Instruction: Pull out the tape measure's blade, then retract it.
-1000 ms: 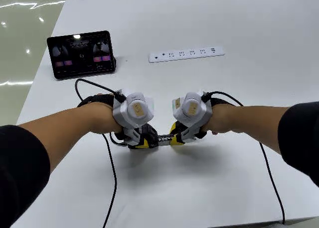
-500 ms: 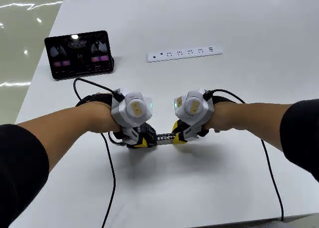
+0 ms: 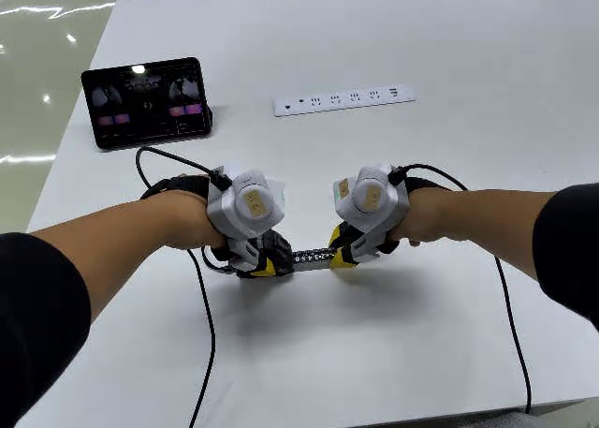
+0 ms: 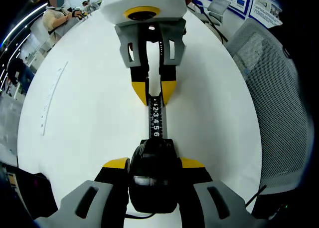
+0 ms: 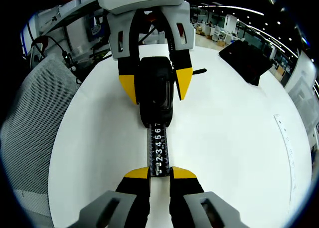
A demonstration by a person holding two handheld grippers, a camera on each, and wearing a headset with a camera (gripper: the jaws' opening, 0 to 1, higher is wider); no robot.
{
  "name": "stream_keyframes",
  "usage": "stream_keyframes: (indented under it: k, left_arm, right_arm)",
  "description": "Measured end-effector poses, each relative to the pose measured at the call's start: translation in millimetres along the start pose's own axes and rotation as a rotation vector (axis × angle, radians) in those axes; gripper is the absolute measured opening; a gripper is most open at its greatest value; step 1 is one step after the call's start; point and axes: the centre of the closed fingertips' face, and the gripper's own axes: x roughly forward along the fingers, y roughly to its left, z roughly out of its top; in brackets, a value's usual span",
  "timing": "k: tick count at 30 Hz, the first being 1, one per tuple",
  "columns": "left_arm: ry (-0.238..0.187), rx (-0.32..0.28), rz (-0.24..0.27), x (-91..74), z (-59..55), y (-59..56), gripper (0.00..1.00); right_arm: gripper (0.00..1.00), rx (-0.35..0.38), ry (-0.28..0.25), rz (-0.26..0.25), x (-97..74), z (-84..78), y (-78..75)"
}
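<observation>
On the table (image 3: 374,353) the left gripper (image 4: 154,164) clamps the tape measure case (image 4: 152,188) and the right gripper (image 5: 159,174) pinches the tip of the blade (image 5: 158,148), whose short exposed length runs 9-to-3 o'clock in the head view, so pulling it out means drawing toward 3 o'clock.

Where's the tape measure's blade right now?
In the head view, the blade spans from the case in the left hand-held gripper to the right hand-held gripper pinching its tip.
</observation>
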Motion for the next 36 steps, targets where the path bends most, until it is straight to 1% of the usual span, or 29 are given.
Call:
stream_keyframes:
  k: [21, 36]
  left_arm:
    - [-0.005, -0.005, 0.003, 1.7, 0.6, -0.7, 0.32]
    - [-0.005, -0.003, 0.003, 2.6, 1.5, 0.2, 0.32]
  right_arm:
    - [0.10, 0.007, 0.006, -0.002, -6.3, -12.3, 0.8]
    - [0.10, 0.000, 0.023, -0.008, -12.4, -21.9, 0.3]
